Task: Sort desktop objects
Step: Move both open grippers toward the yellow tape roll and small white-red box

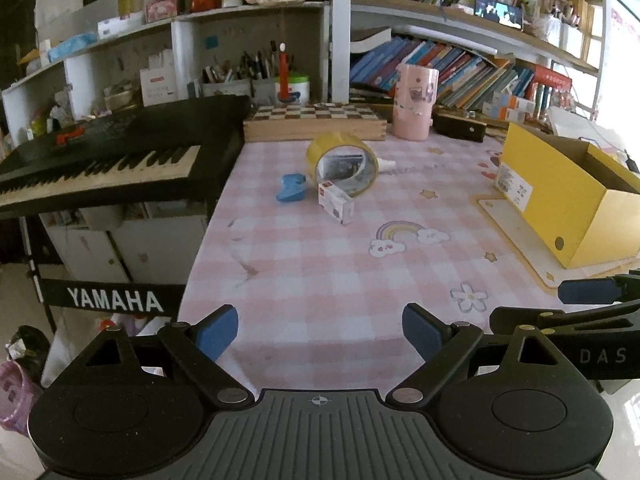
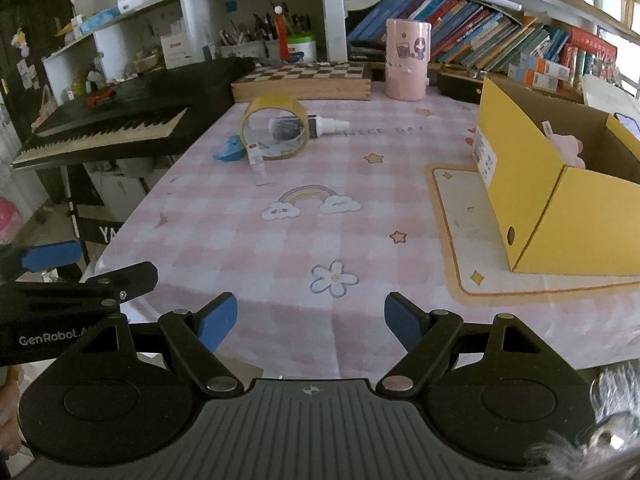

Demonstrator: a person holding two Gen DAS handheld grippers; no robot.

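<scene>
Pink-checked cloth (image 1: 320,264) printed with a rainbow, stars and flowers covers the desk, and on its far left part the things to sort lie close together: a yellow tape roll (image 1: 342,162) standing on edge, a small white carton (image 1: 336,202) just in front of it, a blue plastic piece (image 1: 291,188) to its left, and a small white bottle (image 2: 320,125) lying behind it. At the right stands an open yellow cardboard box (image 2: 532,184) on a cream mat (image 2: 464,232); something pink (image 2: 566,148) shows inside. Behind are a chessboard box (image 1: 314,122), a pink cup (image 1: 414,100), a Yamaha keyboard (image 1: 108,160) and crowded bookshelves (image 1: 460,60). Both the left gripper (image 1: 320,330) and the right gripper (image 2: 310,320) hover over the near edge, jaws wide, holding nothing.
</scene>
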